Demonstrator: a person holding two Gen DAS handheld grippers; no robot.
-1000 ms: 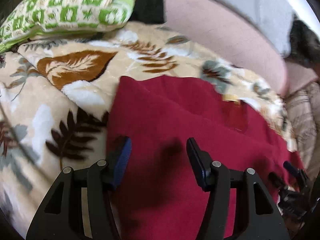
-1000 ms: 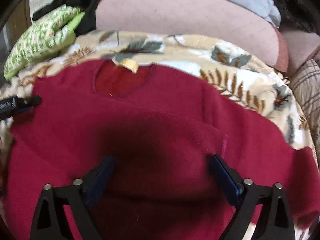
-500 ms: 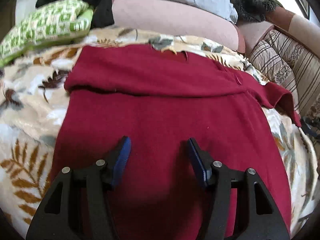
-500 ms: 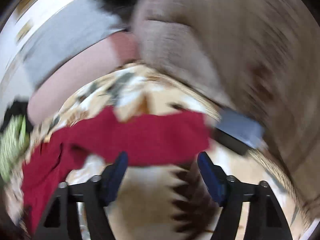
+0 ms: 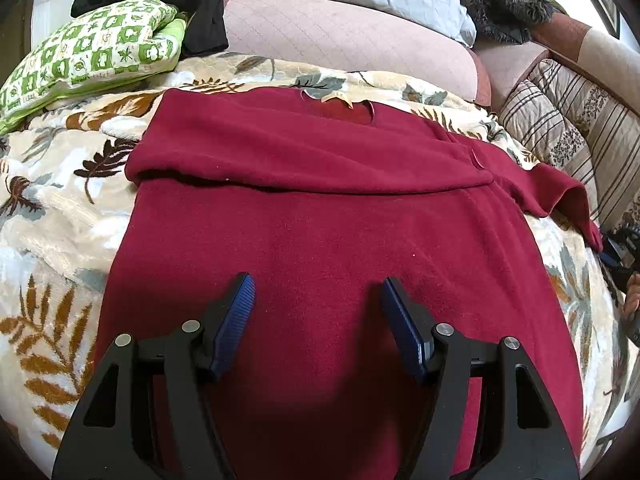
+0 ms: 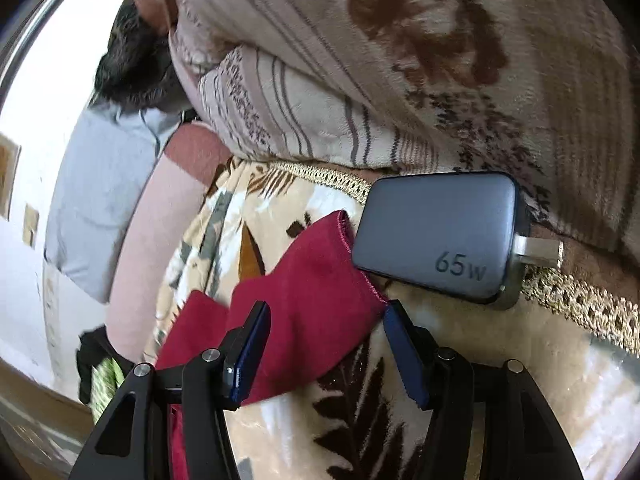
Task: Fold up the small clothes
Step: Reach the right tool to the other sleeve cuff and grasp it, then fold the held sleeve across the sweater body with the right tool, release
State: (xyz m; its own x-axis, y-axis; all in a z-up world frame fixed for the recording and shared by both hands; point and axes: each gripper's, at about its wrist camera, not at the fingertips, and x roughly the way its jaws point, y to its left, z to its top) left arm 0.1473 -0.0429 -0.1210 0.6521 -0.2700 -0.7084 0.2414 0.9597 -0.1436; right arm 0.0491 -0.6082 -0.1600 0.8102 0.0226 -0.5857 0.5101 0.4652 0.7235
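Right wrist view: red sweater [image 6: 304, 304] sleeve cuff lies on leaf-print blanket [image 6: 460, 432], touching grey charger [image 6: 436, 236].
Handling: soft, light fleece; likely limp, best pinched at cuff hem.
Right gripper [image 6: 326, 322]: fingers spread, straddling cuff, nothing held.
Left gripper [image 5: 316, 300]: fingers apart, empty, above sweater body.

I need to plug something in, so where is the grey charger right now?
In the right wrist view, the charger lies on the leaf-print blanket, upper right of centre, against the red sleeve cuff and below the striped cushion.
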